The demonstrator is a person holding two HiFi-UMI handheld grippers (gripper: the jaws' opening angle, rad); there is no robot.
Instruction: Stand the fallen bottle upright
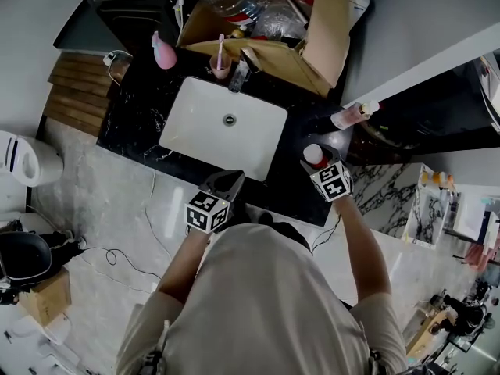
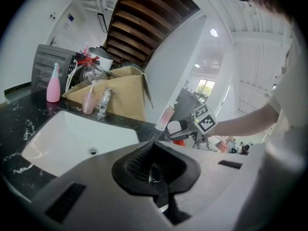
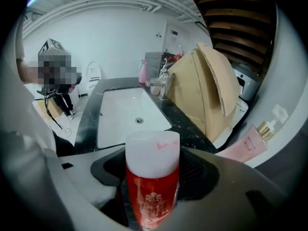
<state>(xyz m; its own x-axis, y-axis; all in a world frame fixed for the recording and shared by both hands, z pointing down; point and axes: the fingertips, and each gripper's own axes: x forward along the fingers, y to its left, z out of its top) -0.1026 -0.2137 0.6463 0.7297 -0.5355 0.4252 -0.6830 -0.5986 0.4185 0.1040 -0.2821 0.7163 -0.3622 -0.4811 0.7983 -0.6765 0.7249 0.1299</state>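
While the right claw [image 1: 319,162] grips the white-capped red bottle [image 3: 152,186] over the black bench [image 1: 297,192], the left claw [image 2: 155,171] is closed. Nothing in it.

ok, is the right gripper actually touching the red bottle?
Touching. The right gripper view shows the red bottle clamped between both jaws of the right gripper, off the counter.

Black marble counter [image 1: 134,125]: inset sink [image 1: 205,109], cardboard box [image 1: 322,39], pink bottle [image 1: 163,52], pink cup [image 1: 221,68].
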